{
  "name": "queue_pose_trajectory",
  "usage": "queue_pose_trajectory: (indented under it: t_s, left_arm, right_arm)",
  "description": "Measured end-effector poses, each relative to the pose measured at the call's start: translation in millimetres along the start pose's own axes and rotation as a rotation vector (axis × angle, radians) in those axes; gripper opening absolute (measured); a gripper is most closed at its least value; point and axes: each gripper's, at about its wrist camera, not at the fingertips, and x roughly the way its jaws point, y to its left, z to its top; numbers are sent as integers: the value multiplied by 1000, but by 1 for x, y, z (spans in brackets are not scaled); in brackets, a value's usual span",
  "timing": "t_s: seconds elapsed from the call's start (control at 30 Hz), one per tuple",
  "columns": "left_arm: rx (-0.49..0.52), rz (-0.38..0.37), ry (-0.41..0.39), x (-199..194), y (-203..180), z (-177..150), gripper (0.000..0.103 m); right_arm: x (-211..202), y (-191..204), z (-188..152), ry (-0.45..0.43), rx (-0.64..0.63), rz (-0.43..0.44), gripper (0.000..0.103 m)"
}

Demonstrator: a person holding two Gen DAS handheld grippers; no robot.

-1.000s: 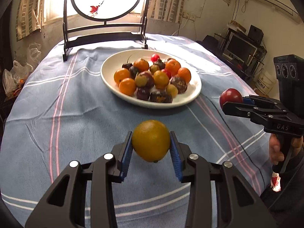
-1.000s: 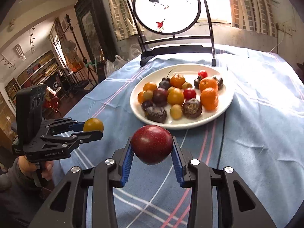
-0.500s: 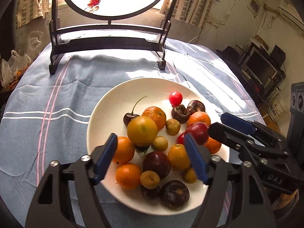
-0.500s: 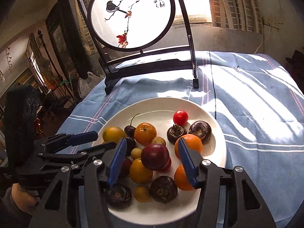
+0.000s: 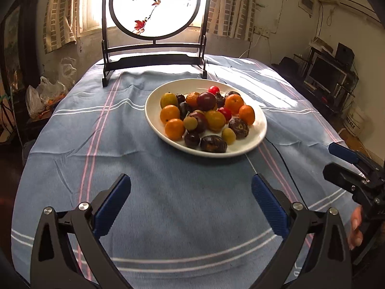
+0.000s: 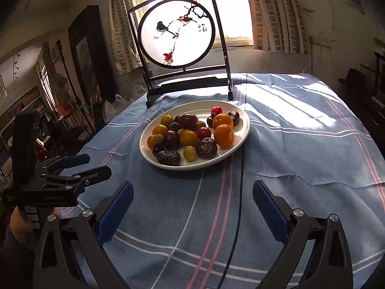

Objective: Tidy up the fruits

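A white plate [image 5: 154, 125] [image 6: 243, 130] sits mid-table, piled with oranges, dark plums, yellow and red fruits. A yellow-orange fruit [image 5: 169, 99] lies at the pile's back left and a dark red plum [image 5: 206, 101] [image 6: 188, 121] on top. My left gripper [image 5: 191, 200] is open and empty, hovering over the cloth in front of the plate; it also shows in the right wrist view [image 6: 79, 166]. My right gripper [image 6: 192, 201] is open and empty, likewise in front of the plate; it shows at the right edge of the left wrist view [image 5: 346, 166].
A black-framed round bird screen [image 5: 154, 12] [image 6: 178, 33] stands behind the plate. The table has a blue striped cloth [image 5: 168, 192]. A thin black cable [image 6: 240, 192] runs across the cloth from the plate toward me. Room clutter lies beyond the table edges.
Both grippers carried their fruits to the plate, released them onto the pile, and have since pulled back toward the near side of the table, open and empty.
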Motion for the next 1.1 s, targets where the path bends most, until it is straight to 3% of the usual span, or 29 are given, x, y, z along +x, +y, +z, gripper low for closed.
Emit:
queue_pose_trajectory:
  t_s: [0.1,0.3,0.4,0.7,1.1]
  left_arm:
    - [-49,-49,-37,-29,-2,-21,98]
    - [-15,91,-116,-81,-16,-41,98]
    - [-41,99,-152,-103,-14,-50,98]
    - [-24,207,-174,-140,-21,-72,98]
    - [-28,232,-220,-164,-27,-73,98]
  right_arm:
    - [-28,-6,-13,-56,-15,-47,100]
    - [-75,-29,-24,-71,32,-101,100]
    - [-102,-36,-34,-115,38,-142,100]
    - [-151,-46,-58,-161,33,-197,100]
    - [-172,-47,-57,-191,38,-211,100]
